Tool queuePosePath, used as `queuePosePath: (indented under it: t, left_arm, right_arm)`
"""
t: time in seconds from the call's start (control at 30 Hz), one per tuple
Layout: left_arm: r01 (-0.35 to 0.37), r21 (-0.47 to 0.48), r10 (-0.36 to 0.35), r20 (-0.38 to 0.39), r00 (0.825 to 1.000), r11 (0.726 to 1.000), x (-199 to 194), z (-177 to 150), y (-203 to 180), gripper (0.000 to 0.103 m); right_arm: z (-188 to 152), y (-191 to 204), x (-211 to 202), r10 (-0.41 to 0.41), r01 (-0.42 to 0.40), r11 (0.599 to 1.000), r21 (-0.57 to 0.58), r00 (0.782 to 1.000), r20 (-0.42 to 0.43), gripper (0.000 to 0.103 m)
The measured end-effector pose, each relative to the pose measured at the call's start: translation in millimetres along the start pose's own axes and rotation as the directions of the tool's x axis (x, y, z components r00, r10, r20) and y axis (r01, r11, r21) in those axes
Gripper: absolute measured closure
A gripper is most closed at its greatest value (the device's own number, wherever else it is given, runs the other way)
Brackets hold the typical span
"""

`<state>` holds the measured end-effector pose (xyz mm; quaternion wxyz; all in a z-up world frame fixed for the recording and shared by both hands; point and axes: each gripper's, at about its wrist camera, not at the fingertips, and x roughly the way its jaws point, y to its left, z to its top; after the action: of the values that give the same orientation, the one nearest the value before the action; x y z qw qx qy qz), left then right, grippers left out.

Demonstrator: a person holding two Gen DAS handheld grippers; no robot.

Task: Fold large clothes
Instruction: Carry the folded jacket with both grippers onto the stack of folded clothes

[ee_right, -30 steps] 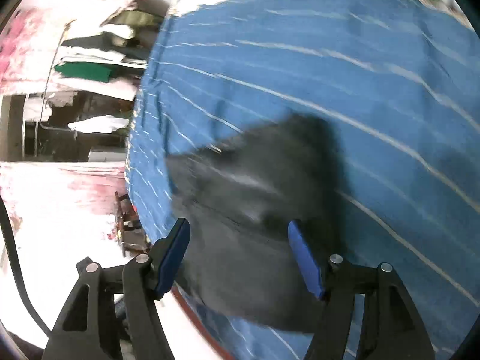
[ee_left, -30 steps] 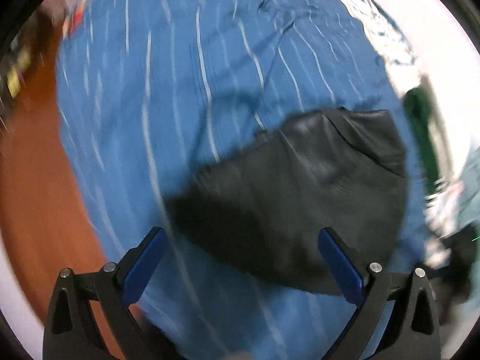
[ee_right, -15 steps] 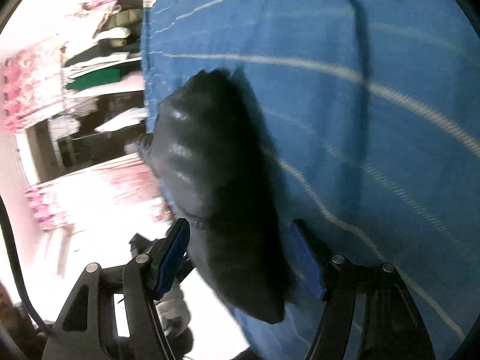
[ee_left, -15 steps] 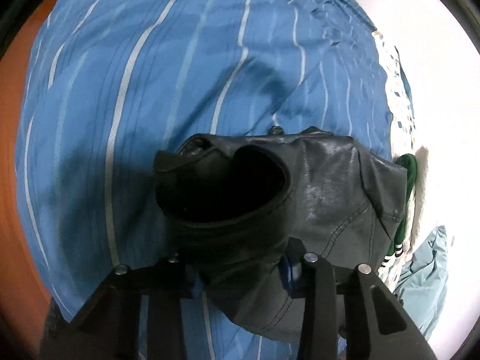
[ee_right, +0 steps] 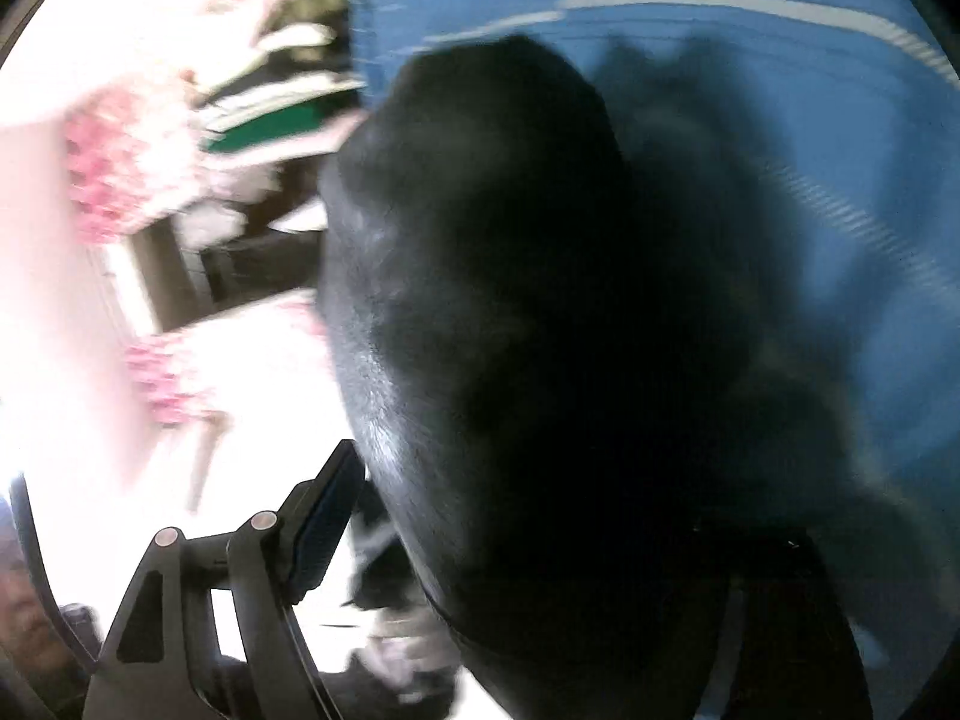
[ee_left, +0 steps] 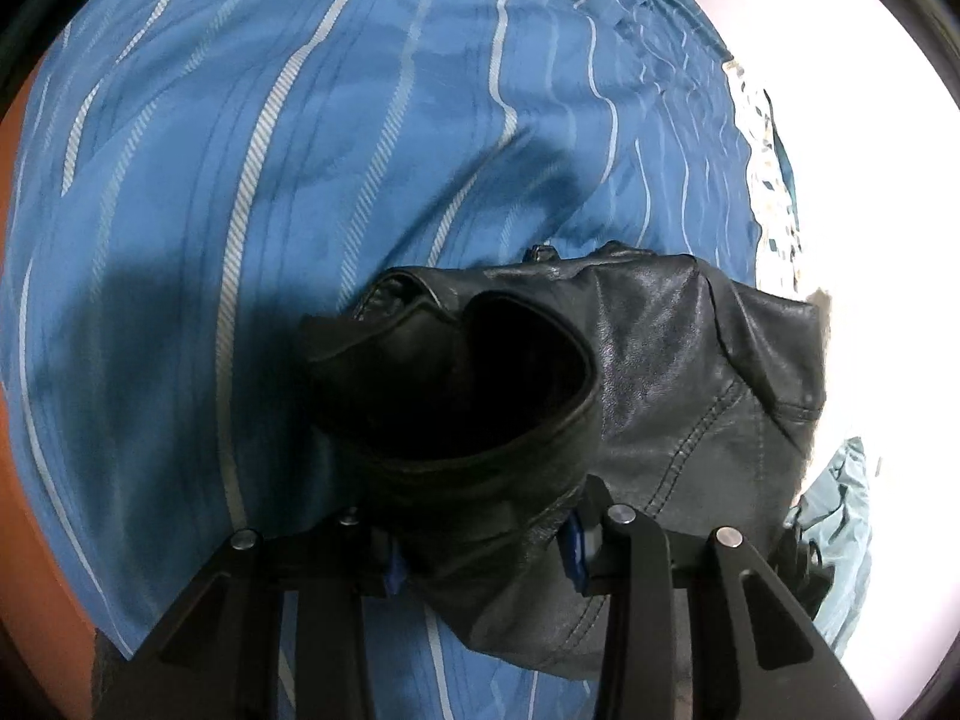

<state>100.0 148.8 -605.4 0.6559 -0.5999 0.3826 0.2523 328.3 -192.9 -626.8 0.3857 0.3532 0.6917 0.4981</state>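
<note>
Two grippers meet one black leather jacket (ee_left: 660, 372) on the blue striped bed (ee_left: 300, 150): left gripper (ee_left: 483, 546) fingers pinch its near hem, while right gripper (ee_right: 480, 540) fingers straddle it, closure unclear.

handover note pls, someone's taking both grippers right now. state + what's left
Left gripper: shut on the black leather jacket, near a cuff-like opening.
Right gripper: close against the jacket; one finger visible, the other hidden, grip unclear.
Jacket lies bunched on the blue striped bedsheet, near its edge.
Done: no neat fold visible.
Left: probably spread it flat, then fold.
</note>
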Motion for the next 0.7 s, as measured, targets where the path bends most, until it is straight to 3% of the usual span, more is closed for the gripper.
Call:
queuePosePath:
  t: [0.07,0.13,0.2,0.3,0.37,0.43,0.7]
  left_arm:
    - [0.011,0.010,-0.010,-0.004,1.000,1.000,0,1,2,0.067]
    - [0.038,0.018,-0.038,-0.021,0.999,0.999,3,2,4,0.060]
    - [0.062,0.016,-0.061,-0.021,0.998,0.998,4,4,6,0.059]
    - [0.069,0.002,-0.069,0.001,0.998,0.998,2,5,6,0.060]
    - [0.044,0.037,-0.045,0.036,0.998,0.998,-3,5,-3,0.064]
    - [0.021,0.087,-0.027,0.061,0.998,0.996,-10,6,-18,0.077]
    - [0.052,0.215,-0.073,0.090,0.993,0.975,-45,23,-90,0.081]
  right_arm:
    - [-4,2,1,0.032,-0.032,0.999,-0.037,0.999,-0.009,0.032]
    - [-1,-12,5,0.007,-0.007,1.000,-0.007,1.000,-0.006,0.031]
    - [7,-35,13,-0.031,0.030,0.997,0.071,0.999,0.010,0.033]
    - [11,-25,23,-0.051,0.050,0.998,0.042,0.999,0.009,0.033]
    - [6,-21,24,-0.029,0.028,0.999,0.042,0.999,0.038,0.047]
    - [2,-17,21,0.002,-0.007,0.998,0.065,0.998,0.069,0.051]
    - [3,21,19,0.082,-0.094,0.993,0.069,0.983,0.164,0.055]
